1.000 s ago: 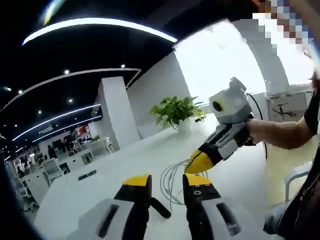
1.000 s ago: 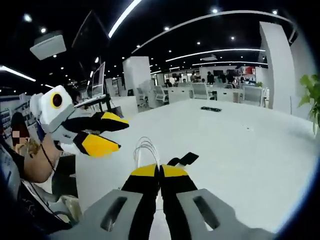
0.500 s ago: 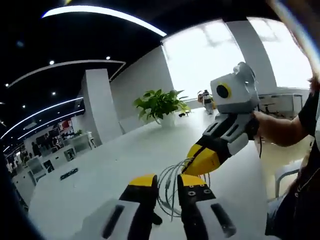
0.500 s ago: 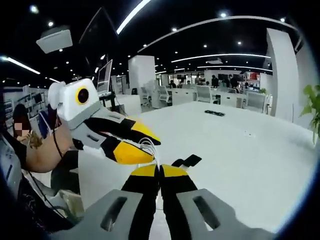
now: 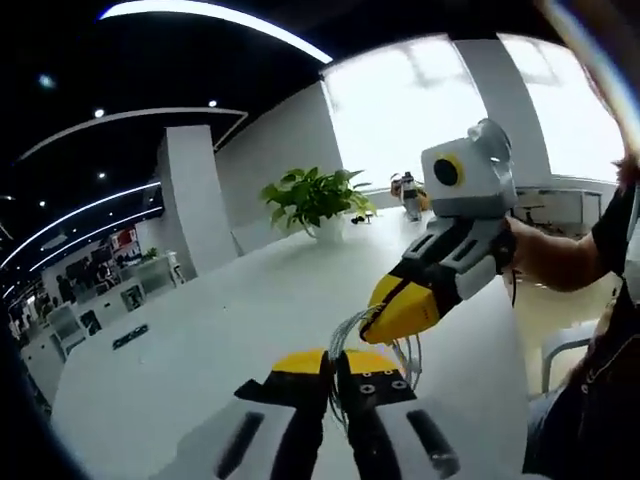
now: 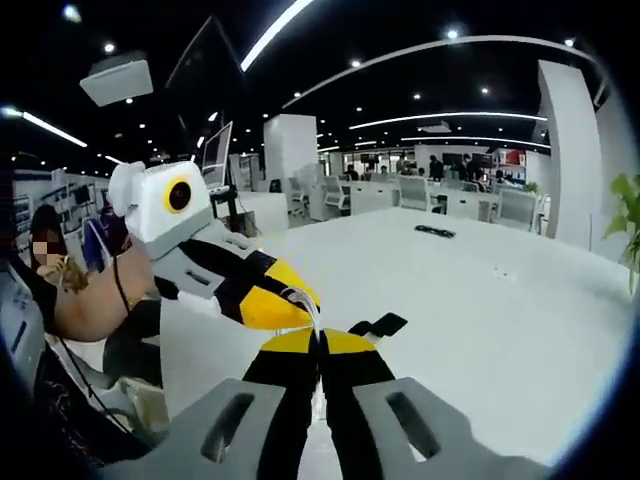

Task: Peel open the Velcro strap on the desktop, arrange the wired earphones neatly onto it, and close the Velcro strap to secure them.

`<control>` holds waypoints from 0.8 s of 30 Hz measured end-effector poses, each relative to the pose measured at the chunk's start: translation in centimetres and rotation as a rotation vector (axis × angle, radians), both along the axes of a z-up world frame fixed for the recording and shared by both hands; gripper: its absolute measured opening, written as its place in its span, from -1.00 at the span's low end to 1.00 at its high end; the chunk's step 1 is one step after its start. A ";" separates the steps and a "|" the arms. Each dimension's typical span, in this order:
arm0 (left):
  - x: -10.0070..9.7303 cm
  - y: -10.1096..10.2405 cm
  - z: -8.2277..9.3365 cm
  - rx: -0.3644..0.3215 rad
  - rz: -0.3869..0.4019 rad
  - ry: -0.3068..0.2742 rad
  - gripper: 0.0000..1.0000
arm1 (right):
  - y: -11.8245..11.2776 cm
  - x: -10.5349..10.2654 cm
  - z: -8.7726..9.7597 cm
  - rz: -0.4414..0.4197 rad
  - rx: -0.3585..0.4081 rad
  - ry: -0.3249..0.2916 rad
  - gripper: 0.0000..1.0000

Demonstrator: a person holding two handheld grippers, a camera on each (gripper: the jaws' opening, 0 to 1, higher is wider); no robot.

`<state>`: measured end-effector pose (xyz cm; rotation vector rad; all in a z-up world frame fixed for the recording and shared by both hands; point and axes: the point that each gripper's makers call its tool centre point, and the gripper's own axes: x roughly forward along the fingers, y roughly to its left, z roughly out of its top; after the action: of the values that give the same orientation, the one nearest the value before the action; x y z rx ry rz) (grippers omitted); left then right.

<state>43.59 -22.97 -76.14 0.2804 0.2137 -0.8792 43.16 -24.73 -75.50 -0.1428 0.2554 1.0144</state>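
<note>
Pinching the earphones with both: we see left hand-held gripper and right hand-held gripper clamped, above the counter.

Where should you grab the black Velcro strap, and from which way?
Probably by the free end of the black Velcro strap, which pokes out past the right gripper. Come at it along the white desk, because it lies flat there, clear of the earphone wires.
</note>
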 end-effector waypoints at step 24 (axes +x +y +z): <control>0.9 0.0 5.2 -0.085 0.108 -0.054 -0.84 | -3.6 1.3 -0.7 -0.064 0.260 -0.031 -0.57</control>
<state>44.48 -22.99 -70.94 0.2109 0.1395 -0.7707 44.48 -28.28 -76.22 0.0855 0.0980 0.9718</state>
